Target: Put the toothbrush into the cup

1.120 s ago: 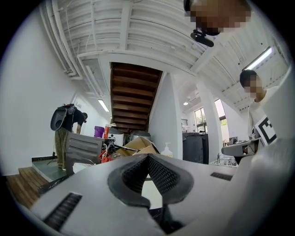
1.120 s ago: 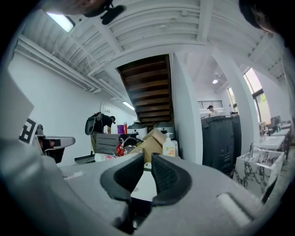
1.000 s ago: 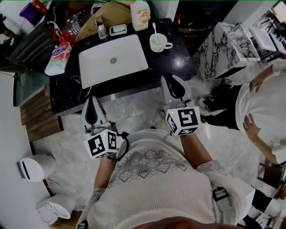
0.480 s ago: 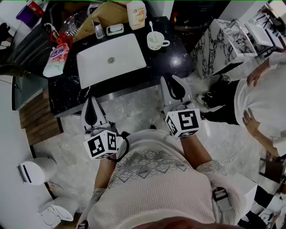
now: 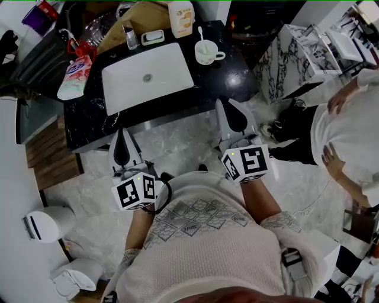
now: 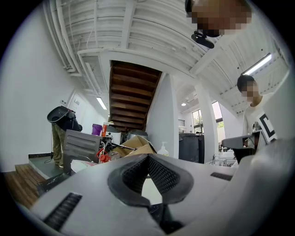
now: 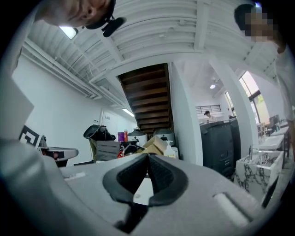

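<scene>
Though thin and hard to make out, looks like toothbrush [image 5: 202,38] already upright in cup [image 5: 208,56], leaning on rim. Probably light, stiff, slick plastic; best pinched mid-handle, above rim, if lifted. Cup on black counter [image 5: 237,77], just right of white sink [image 5: 148,77], bottle [image 5: 180,18] behind. All well ahead of grippers. Left gripper [image 5: 122,131] and right gripper [image 5: 227,103] both closed tip to tip on nothing, held short of counter edge.
</scene>
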Demonstrator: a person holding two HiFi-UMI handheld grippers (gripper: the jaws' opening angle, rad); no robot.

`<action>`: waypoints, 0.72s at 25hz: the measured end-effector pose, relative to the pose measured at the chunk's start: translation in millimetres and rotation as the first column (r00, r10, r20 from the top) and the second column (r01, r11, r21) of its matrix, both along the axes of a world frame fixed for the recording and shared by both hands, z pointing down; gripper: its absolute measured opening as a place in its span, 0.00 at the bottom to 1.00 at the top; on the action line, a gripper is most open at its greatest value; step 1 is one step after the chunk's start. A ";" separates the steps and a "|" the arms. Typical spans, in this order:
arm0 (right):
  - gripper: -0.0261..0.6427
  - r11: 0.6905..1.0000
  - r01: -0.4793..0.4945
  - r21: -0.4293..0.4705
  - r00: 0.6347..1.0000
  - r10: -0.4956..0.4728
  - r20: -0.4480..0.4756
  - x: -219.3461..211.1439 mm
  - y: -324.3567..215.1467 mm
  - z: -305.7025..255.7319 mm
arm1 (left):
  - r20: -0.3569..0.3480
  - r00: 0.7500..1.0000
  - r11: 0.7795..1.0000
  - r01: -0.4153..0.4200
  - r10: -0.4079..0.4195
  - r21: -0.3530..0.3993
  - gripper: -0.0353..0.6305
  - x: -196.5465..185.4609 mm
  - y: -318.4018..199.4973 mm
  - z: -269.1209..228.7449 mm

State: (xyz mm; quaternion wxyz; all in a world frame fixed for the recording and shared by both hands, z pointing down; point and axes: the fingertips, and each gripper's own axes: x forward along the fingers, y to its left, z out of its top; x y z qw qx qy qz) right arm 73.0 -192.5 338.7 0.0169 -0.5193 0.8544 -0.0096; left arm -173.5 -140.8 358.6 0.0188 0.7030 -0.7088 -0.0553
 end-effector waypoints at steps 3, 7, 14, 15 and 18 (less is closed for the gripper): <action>0.05 1.000 0.007 0.009 1.000 -0.007 0.006 0.6 2.1 -3.9 | 0.002 1.000 1.000 -0.004 0.004 0.004 0.05 2.0 0.6 -3.2; 0.05 0.999 0.011 0.032 1.000 -0.011 -0.004 1.4 6.0 -10.1 | 0.009 1.000 1.000 -0.012 0.012 0.006 0.05 4.5 3.2 -3.5; 0.04 0.999 0.018 0.047 1.000 -0.017 -0.011 2.2 9.4 -10.1 | 0.012 1.000 1.000 -0.012 0.012 0.014 0.05 5.3 5.1 -6.5; 0.04 0.999 0.018 0.050 1.000 -0.017 -0.014 2.2 10.1 -11.0 | 0.013 1.000 1.000 -0.012 0.012 0.014 0.05 5.3 5.8 -6.9; 0.04 0.998 0.018 0.052 1.000 -0.018 -0.017 2.3 12.2 -13.1 | 0.014 1.000 1.000 -0.014 0.014 0.016 0.05 4.9 7.6 -8.6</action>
